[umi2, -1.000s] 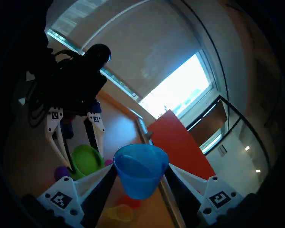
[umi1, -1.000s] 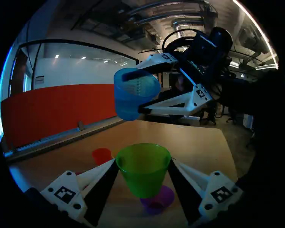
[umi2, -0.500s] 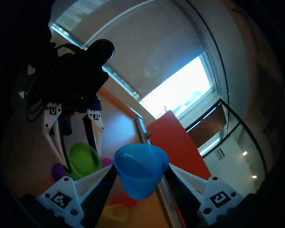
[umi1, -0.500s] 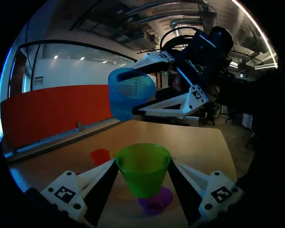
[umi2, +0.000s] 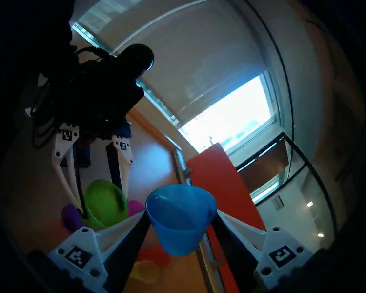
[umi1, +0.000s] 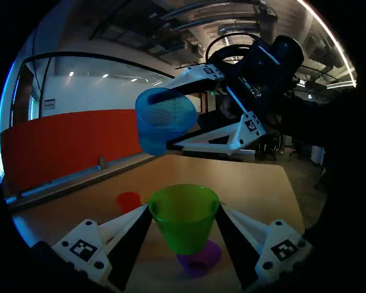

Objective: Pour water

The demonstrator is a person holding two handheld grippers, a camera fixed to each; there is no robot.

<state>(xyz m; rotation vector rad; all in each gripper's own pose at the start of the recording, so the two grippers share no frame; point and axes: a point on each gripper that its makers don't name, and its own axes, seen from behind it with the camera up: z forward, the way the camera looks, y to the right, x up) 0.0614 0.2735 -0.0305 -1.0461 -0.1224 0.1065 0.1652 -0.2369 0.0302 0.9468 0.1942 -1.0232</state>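
My left gripper [umi1: 184, 220] is shut on a green cup [umi1: 184, 215], held upright just above the wooden table [umi1: 251, 185]. Above it and a little left, my right gripper [umi1: 172, 119] holds a blue cup [umi1: 162, 119] tipped on its side, mouth toward me. In the right gripper view that right gripper [umi2: 181, 225] is shut on the blue cup [umi2: 180, 222], which has water inside. The green cup [umi2: 104, 202] sits lower left there, between the fingers of the left gripper [umi2: 101, 195].
A purple cup [umi1: 199, 257] rests on the table under the green one. A red cup [umi1: 129, 200] stands farther left, with a yellow cup [umi2: 145, 271] beside it. A red wall panel [umi1: 71, 141] and a rail run along the table's left side.
The blue cup in my right gripper has moved left and tipped further over above the green cup. My left gripper and the green cup have stayed put.
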